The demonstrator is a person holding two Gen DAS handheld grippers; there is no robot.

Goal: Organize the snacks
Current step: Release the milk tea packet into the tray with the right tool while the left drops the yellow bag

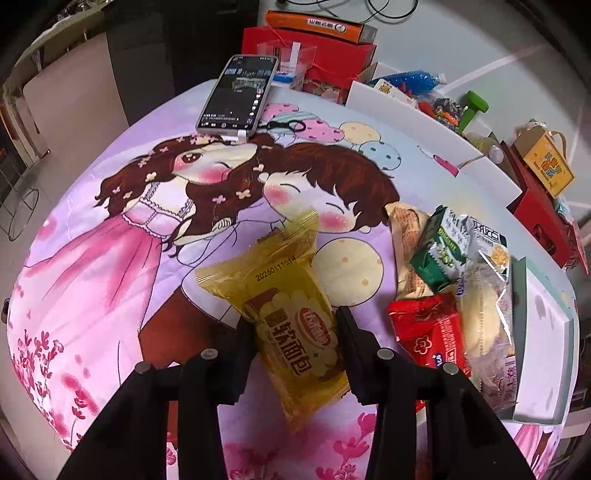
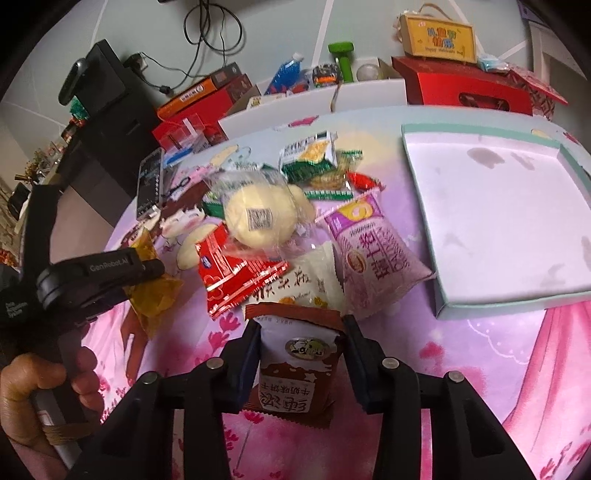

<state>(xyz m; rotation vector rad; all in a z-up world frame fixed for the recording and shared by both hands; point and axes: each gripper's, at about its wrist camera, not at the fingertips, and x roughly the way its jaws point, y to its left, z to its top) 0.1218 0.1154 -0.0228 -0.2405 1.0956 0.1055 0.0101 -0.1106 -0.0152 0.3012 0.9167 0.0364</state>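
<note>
The yellow soft-bread packet sits between the 2 fingers of the left tool, both pads pressed against its sides, low over the cartoon-printed cloth that covers the counter. The right tool likewise clamps a brown biscuit packet by its sides, just short of the snack pile. That pile lies directly ahead of it: a white packet touching a red packet, a clear-wrapped pale bun resting on top of them, a purple packet leaning toward the tray, and green-and-white packets behind. To the right of the pile stands a shallow pale-green box lid, its white floor bare apart from faint marks. A phone lies at the far edge of the cloth, with red boxes and an orange carton beyond it. In the right wrist view a hand grips the left tool's handle at lower left, its fingers reaching in from the left toward the pile.
</note>
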